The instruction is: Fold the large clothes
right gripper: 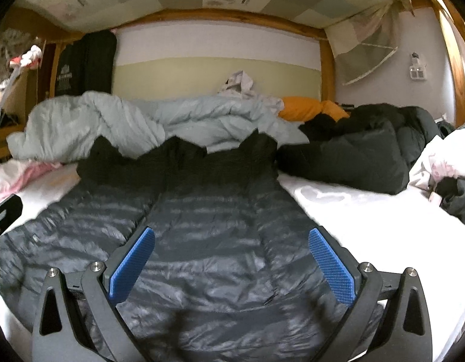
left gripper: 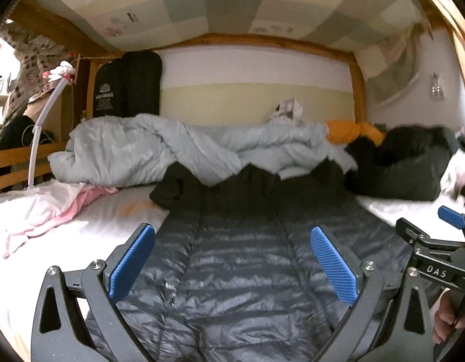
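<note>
Both fisheye views were dim overall, with strong barrel distortion that bowed the wooden bed frame (left gripper: pixel 262 40) and left black corners. The white sheet (right gripper: pixel 368 211) beside the quilted jacket (right gripper: pixel 202 241) was blown out to glare. Sheen banded the jacket's near half, while its far end sat in shadow. Motion blur softened the jacket's near hem in the right view.

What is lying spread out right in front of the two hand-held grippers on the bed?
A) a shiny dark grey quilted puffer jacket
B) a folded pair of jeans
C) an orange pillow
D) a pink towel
A: a dark grey puffer jacket with horizontal quilted seams lies spread on the white bed sheet, just beyond the open left hand-held gripper and open right hand-held gripper.
</note>
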The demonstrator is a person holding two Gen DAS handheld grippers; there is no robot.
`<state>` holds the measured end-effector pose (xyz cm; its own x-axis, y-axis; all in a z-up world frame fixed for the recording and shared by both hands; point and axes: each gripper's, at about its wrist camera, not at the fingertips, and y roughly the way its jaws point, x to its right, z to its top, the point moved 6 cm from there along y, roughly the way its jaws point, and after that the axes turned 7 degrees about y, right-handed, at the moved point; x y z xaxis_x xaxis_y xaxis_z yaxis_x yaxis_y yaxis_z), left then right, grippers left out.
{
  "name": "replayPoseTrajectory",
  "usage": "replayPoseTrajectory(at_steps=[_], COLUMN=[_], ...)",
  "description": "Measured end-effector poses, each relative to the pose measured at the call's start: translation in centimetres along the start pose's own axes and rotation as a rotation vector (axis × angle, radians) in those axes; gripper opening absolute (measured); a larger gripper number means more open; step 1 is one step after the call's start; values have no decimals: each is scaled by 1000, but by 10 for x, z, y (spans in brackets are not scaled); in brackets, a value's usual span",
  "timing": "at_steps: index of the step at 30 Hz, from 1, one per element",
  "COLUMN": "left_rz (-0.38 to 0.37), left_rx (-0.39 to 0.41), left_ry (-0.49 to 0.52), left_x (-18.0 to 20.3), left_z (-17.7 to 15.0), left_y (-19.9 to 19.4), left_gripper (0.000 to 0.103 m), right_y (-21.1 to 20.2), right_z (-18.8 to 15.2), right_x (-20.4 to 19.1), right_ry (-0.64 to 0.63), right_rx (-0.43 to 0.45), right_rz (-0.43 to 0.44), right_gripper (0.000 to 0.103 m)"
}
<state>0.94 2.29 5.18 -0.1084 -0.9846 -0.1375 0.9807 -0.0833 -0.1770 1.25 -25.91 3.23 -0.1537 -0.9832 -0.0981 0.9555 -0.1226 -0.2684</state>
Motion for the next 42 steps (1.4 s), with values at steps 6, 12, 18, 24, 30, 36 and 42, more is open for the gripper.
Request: replayPoseTrajectory(at_steps=[6, 12, 18, 24, 30, 36, 42], left_rz=[-8, -32, -38, -7, -19, 6, 25], left_rx=[51, 23, -93, -220, -322, -562, -729], left_ry=[-12, -6, -18, -31, -122, -168, -277], left_x=[-9, -22, -35, -46, -73, -88, -99], left_z=[41, 55, 31, -4, -37, -92, -140], left_y=[-33, -45, -34, -12, 3, 31, 44], left_gripper=[103, 103, 103, 103, 92, 87, 75], right_y=[-48, -79, -81, -51, -17, 10, 19], right_z=[50, 79, 77, 51, 13, -31, -56], right_x=[9, 18, 51, 91, 113, 136, 140], right_ry=[29, -1, 14, 63, 28, 153, 186], right_rx=[85, 65, 52, -59, -279, -489, -580], right_rz=[54, 127, 90, -3, -17, -19, 15], right_gripper=[103, 103, 103, 103, 89, 73, 71])
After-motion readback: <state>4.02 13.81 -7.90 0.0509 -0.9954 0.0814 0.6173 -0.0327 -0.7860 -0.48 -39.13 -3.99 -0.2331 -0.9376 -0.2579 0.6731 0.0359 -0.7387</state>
